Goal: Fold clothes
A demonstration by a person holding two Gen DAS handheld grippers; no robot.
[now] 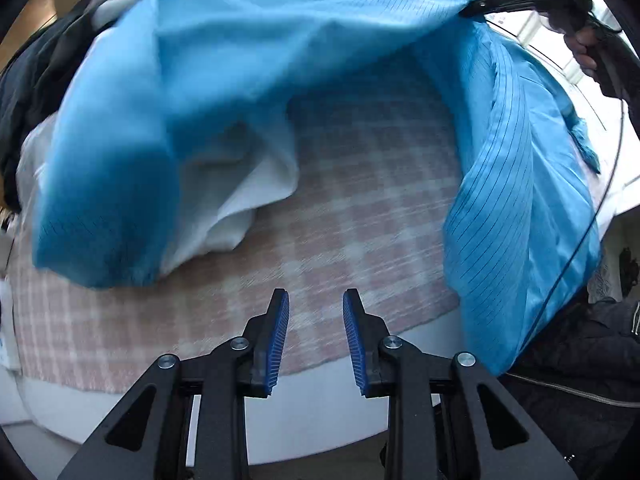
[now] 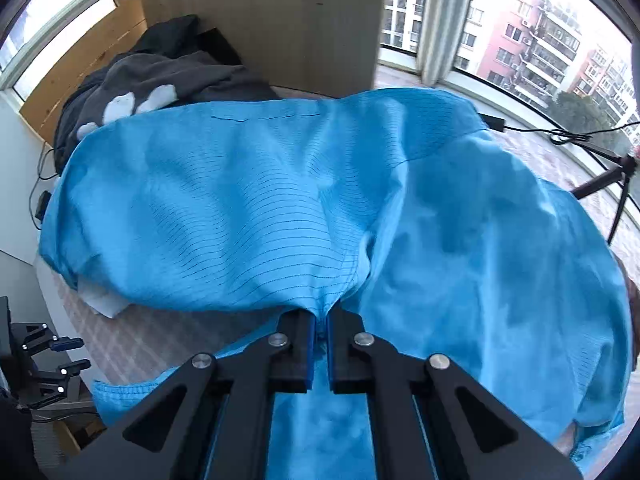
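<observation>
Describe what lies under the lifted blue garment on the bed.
Under the blue garment a checked bed cover and a white cloth show. Anything farther beneath its draped left part is covered.

Blue garment (image 1: 248,80) motion-blurred at left; hides white cloth (image 1: 240,184) and checked bedcover (image 1: 320,240).

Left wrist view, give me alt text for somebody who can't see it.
A blue pinstriped garment hangs lifted over a pink checked bed cover, pinched at its upper right edge by the right gripper. The left gripper is open and empty in the foreground, with white cloth and dark clothes at left.
</observation>
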